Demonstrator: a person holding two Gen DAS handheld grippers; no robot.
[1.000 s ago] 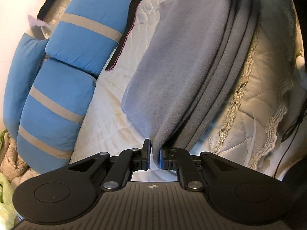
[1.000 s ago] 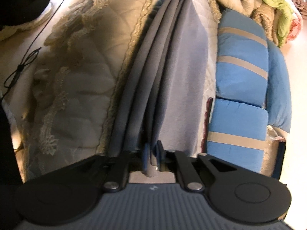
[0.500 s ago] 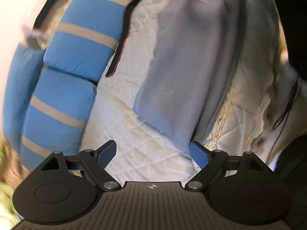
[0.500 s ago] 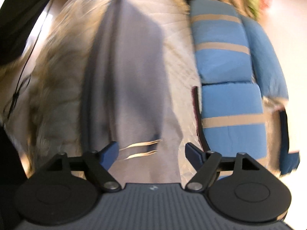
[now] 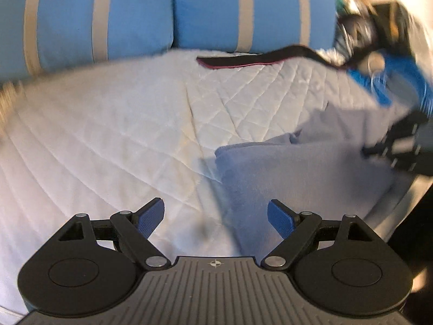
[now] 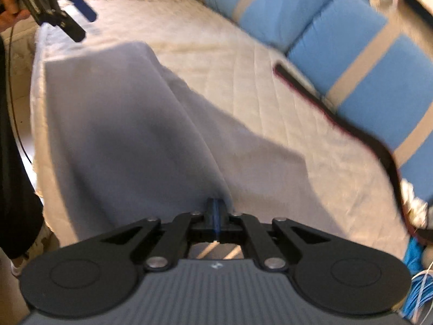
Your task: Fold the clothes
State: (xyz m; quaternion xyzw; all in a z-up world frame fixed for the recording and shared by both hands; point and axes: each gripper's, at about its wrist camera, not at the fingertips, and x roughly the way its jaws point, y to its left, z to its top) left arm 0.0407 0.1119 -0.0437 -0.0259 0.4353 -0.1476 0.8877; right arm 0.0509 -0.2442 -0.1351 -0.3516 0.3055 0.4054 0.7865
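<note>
The grey cloth (image 6: 130, 124) lies on the white quilt (image 6: 243, 86), spreading ahead and to the left of the right gripper (image 6: 215, 216), whose jaws are pressed together on the cloth's near edge; a ridge of fabric runs from that pinch straight away from it. The left gripper (image 5: 215, 218) is spread wide and holds nothing, with the cloth's corner just ahead and to its right. The right hand has the hold, so any further fold would turn on it. Blue cushions (image 5: 167, 13) lie beyond. No containers show.
</note>
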